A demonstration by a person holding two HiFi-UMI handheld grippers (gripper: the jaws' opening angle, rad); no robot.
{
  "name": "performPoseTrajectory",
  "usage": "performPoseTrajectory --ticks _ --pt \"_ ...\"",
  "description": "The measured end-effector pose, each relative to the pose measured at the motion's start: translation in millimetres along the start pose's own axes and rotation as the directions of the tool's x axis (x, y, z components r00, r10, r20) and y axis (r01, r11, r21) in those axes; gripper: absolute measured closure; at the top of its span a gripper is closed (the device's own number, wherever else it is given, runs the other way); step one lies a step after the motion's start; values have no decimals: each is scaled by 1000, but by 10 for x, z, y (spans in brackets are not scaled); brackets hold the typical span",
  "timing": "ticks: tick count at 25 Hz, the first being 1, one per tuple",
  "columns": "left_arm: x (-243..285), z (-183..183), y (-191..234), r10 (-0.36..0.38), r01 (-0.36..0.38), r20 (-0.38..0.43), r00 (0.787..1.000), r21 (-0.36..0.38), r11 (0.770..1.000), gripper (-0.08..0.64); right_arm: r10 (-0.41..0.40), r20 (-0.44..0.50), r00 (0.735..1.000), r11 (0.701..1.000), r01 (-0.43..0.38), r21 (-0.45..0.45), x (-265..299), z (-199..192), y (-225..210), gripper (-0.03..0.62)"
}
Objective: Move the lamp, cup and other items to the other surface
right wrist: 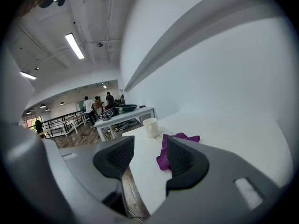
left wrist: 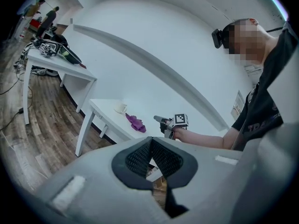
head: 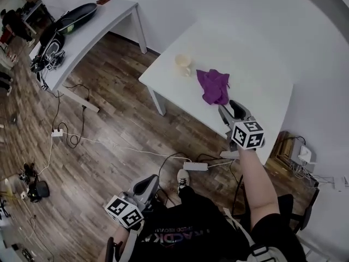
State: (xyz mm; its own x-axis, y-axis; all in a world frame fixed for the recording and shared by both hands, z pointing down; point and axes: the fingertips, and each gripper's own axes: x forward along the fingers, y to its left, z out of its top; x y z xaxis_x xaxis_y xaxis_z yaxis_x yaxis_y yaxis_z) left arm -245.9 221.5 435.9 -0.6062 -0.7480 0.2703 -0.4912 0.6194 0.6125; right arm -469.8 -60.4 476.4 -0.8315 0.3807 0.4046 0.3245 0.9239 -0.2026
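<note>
Now: right hand-held gripper (head: 231, 109) has jaws apart, nothing between pads, over near edge of white worktop (head: 256, 64). Purple cloth (head: 214, 86) just beyond tips, at 11 o'clock in head view. Cup (head: 183, 62) at 10 o'clock of cloth, not touching it. Likely step: grab cloth. Come in low, straddle bunched fold, pinch thick part, not flat hem. Stay clear of cup. Left hand-held gripper (head: 143, 187) has jaws together, empty, low at 7 o'clock. No lamp visible.

Purple cloth (right wrist: 163, 157) sits partly hidden (behind the right tool (right wrist: 148, 149)).
</note>
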Motion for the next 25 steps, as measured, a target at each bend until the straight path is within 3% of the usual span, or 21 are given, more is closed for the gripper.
performPoseTrajectory --ticks 5,13,21,25 --pt "-76 -94 25 56 -55 17 998 -25 998 557 -46 -133 990 998 50 25 527 -215 -435 346" --pt "-191 -264 126 136 -134 29 990 -80 988 557 -118 -312 943 989 141 52 1187 -458 -838 311" --pt "-247 -414 169 189 -185 23 982 -125 975 557 -140 -423 895 982 182 59 1545 -695 -1031 261" --pt "-271 -443 189 201 -197 22 979 -129 972 557 -171 -444 879 982 189 -2 1587 -774 -1034 277"
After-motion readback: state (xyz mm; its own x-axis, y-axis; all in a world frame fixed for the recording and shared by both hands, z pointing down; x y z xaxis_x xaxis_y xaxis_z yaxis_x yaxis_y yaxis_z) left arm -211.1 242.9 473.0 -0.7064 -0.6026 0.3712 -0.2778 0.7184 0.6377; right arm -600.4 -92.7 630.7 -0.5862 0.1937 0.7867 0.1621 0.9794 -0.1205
